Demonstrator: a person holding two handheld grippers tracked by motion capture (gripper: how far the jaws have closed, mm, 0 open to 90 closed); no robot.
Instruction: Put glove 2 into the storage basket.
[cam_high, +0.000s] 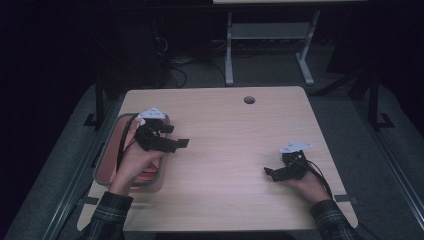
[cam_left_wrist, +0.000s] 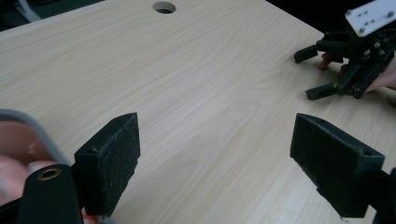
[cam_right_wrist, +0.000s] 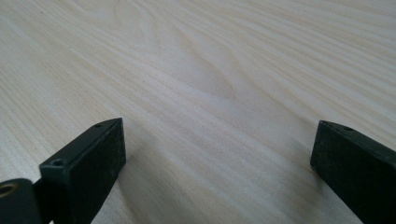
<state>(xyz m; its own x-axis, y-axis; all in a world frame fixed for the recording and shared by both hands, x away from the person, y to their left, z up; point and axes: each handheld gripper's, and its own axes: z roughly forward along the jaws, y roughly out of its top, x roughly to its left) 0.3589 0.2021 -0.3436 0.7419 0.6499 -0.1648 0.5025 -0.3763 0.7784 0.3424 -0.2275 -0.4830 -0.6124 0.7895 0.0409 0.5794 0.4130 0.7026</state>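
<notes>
Left tongs (cam_high: 176, 136) held above the near-left part of the surface (cam_high: 225, 150), jaws spread wide and gripping nothing, pointing out over bare wood toward the middle. Seen in the left gripper view (cam_left_wrist: 215, 163) with both black pads far apart and pale wood grain between them. Directly below and behind them, a grey-rimmed tray (cam_high: 107, 155) with a reddish-pink inside, lying at the left edge of the surface; its curved rim just at the left of the left gripper view (cam_left_wrist: 35, 126), touching nothing the jaws hold. Contents of the tray too blurred to tell.

Right tongs (cam_high: 271, 173) low over the near-right part of the surface, well apart from the left ones, jaws likewise spread and empty. Shown in the right gripper view (cam_right_wrist: 217, 163) close above the wood, nothing between the pads. Also visible far off at the upper right of the left gripper view (cam_left_wrist: 322, 72), open, with a white plate on top.

Round cable hole (cam_high: 249, 100) near the far edge of the surface, clear of both tongs. Plaid sleeves (cam_high: 112, 212) at the bottom edge of the high view.
</notes>
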